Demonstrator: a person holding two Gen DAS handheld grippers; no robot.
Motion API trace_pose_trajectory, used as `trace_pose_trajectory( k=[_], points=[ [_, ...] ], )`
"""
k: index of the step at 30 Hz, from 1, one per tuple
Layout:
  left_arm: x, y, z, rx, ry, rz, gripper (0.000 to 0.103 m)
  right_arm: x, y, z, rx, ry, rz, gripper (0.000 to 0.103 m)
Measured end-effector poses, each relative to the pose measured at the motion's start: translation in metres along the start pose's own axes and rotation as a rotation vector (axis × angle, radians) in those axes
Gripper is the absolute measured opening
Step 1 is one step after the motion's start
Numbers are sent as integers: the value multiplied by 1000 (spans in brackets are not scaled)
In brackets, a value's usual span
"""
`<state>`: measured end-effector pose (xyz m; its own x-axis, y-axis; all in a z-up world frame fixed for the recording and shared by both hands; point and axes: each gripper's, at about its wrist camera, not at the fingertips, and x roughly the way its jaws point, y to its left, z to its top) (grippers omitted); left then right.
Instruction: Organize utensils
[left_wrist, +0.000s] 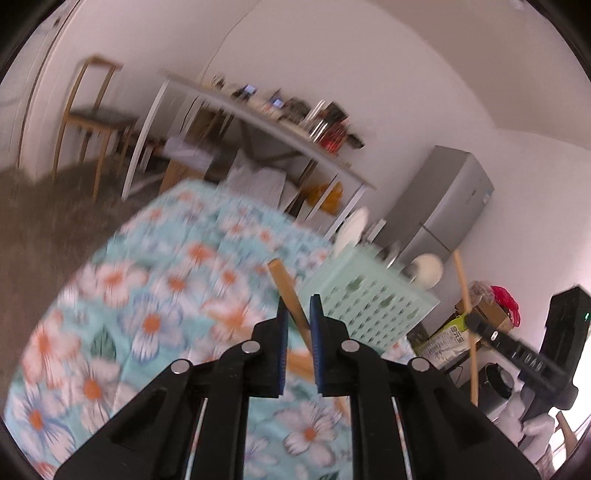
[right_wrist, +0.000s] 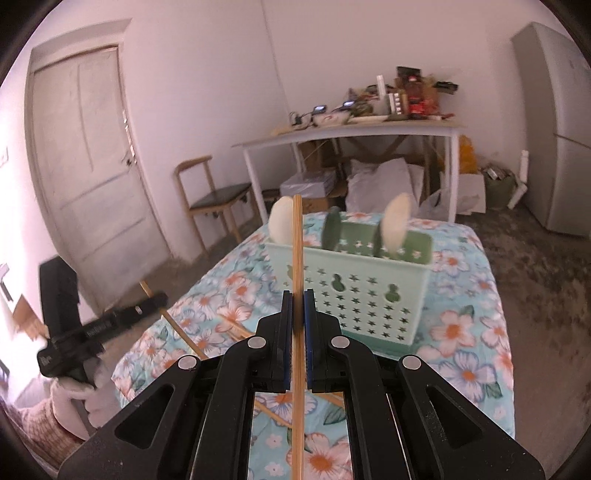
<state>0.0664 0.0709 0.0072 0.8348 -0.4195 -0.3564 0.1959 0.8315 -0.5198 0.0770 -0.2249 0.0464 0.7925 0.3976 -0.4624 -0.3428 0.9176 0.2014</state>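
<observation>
White-walled room with a panelled door (right_wrist: 88, 155), a wooden chair (right_wrist: 210, 199), a cluttered white side table (right_wrist: 351, 131) and a grey fridge (right_wrist: 554, 129); floral tablecloth (right_wrist: 465, 332) covers the counter in front

Mint utensil basket (right_wrist: 354, 295) stands upright on the cloth, far-centre in the right wrist view. Two pale spoons (right_wrist: 397, 221) and a green one (right_wrist: 330, 230) stick up out of it

Right hand-held gripper (right_wrist: 298, 295) is clenched on a chopstick (right_wrist: 297, 258); the stick runs near-vertical through the pads, top end level with the basket rim, just left of the basket. In the left wrist view the same gripper (left_wrist: 471, 319) shows at far right, stick upright

Left hand-held gripper (left_wrist: 299, 302) is grasping a second chopstick (left_wrist: 286, 291), tilted, upper end leaning left, held above the cloth near the basket's (left_wrist: 369, 299) left corner. That view is motion-blurred

More chopsticks (right_wrist: 236, 330) lie loose on the cloth, near-left of the basket. White-gloved hand (right_wrist: 74, 398) holds the left gripper at lower left
</observation>
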Motion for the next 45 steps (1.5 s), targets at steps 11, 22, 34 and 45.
trace_pose_trajectory(
  k=[11, 22, 34, 45],
  points=[
    [-33, -87, 75, 202, -235, -118, 5, -24, -28, -11, 97, -63, 22, 4],
    [15, -173, 124, 396, -349, -162, 6, -32, -53, -15, 174, -113, 77, 4],
    [112, -185, 99, 507, -223, -49, 6, -25, -72, -19, 204, -110, 105, 4],
    [142, -162, 80, 407, -80, -28, 8, -30, -73, -19, 220, -104, 101, 4]
  ],
)
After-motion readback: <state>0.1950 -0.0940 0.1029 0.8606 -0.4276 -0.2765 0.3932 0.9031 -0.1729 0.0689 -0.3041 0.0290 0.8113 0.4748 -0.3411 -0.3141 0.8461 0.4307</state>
